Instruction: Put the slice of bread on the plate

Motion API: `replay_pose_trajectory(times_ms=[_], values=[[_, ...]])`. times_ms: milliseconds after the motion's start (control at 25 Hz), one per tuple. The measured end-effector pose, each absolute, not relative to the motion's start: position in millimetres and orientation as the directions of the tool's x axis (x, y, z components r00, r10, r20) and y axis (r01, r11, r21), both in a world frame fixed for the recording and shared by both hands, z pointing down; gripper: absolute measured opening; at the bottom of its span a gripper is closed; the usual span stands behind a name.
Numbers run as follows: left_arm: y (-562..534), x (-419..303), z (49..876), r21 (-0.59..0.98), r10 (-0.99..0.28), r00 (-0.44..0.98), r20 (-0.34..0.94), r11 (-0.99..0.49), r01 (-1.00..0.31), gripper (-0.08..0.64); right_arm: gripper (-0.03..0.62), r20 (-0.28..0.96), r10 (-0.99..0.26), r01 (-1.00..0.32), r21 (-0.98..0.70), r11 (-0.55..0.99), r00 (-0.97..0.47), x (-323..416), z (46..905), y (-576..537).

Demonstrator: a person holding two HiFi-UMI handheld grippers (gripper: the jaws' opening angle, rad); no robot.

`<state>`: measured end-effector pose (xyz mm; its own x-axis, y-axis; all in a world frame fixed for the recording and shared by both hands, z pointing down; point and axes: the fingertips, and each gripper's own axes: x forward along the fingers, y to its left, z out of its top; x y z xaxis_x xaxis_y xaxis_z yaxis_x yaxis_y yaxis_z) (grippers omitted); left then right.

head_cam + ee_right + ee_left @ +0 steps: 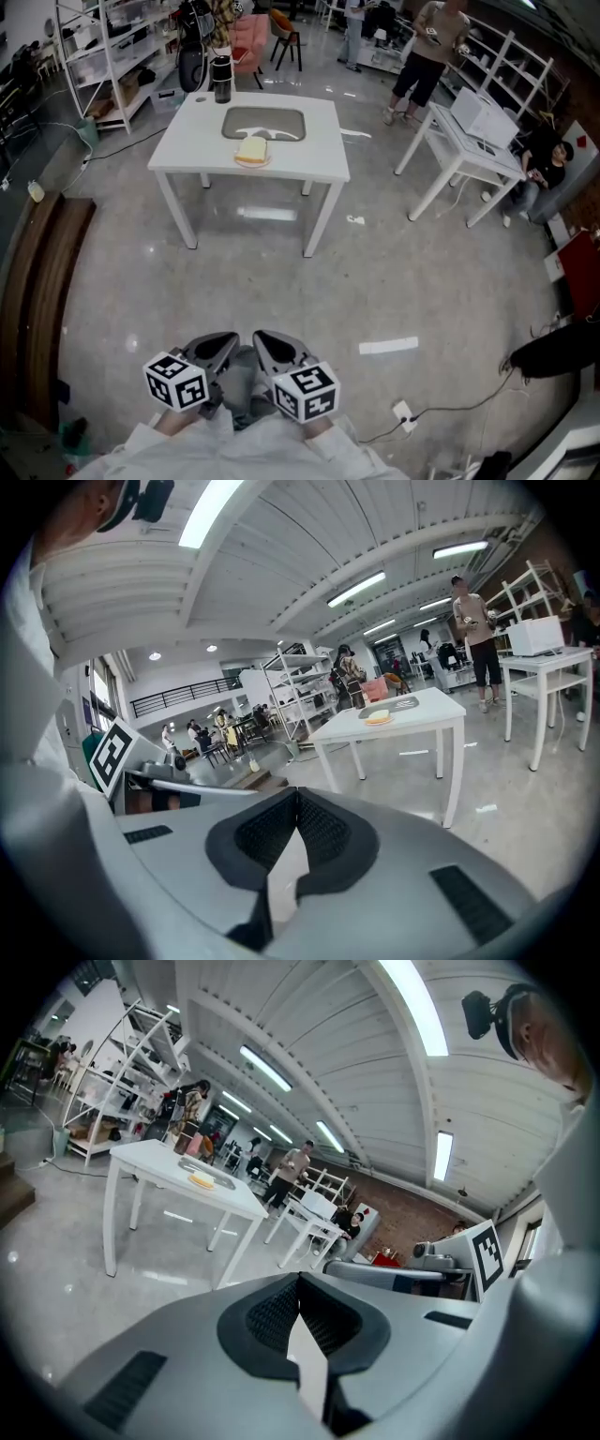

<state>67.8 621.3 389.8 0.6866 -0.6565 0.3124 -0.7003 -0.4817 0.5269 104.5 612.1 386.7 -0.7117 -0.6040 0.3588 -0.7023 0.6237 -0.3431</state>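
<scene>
We hold the left grey two-jaw gripper (300,1281) and the right grey two-jaw gripper (297,795) at lower centre, jaws together on nothing. Far off at upper centre, the pale bread slice (251,148) lies on a small round plate (251,164) on the white rectangular table (187,141).

Your left gripper (299,1281) and right gripper (297,795) have smooth, matt grey shells that look like plastic. Their pads (277,1314) are black and finely ridged. The floor (281,281) is glossy grey and mirrors the lights. The table (323,141) is smooth white. The low platform (37,281) looks like brown wood.
</scene>
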Motion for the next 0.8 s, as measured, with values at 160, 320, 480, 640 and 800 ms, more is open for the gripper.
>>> replay_pose_trajectory(times_ms=[160,320,480,640,800], values=[[598,67,398,0.539,-0.634,0.703,0.321,-0.488,-0.686,0.009,0.012,0.361,-0.609,-0.708,-0.341,0.618,-0.706,100,391,588],[549,63,395,0.534,-0.625,0.72,0.301,-0.515,-0.67,0.009,0.012,0.34,-0.605,-0.694,-0.353,0.628,-0.72,89,389,544],[491,53,393,0.528,-0.615,0.726,0.307,-0.525,-0.668,0.009,0.012,0.344,-0.619,-0.708,-0.327,0.626,-0.706,78,386,482],[435,41,382,0.508,-0.593,0.744,0.308,-0.559,-0.656,0.009,0.012,0.334,-0.645,-0.727,-0.305,0.616,-0.687,65,372,421],[385,23,378,0.488,-0.584,0.75,0.312,-0.579,-0.653,0.009,0.012,0.325,-0.686,-0.759,-0.249,0.602,-0.651,54,363,369]])
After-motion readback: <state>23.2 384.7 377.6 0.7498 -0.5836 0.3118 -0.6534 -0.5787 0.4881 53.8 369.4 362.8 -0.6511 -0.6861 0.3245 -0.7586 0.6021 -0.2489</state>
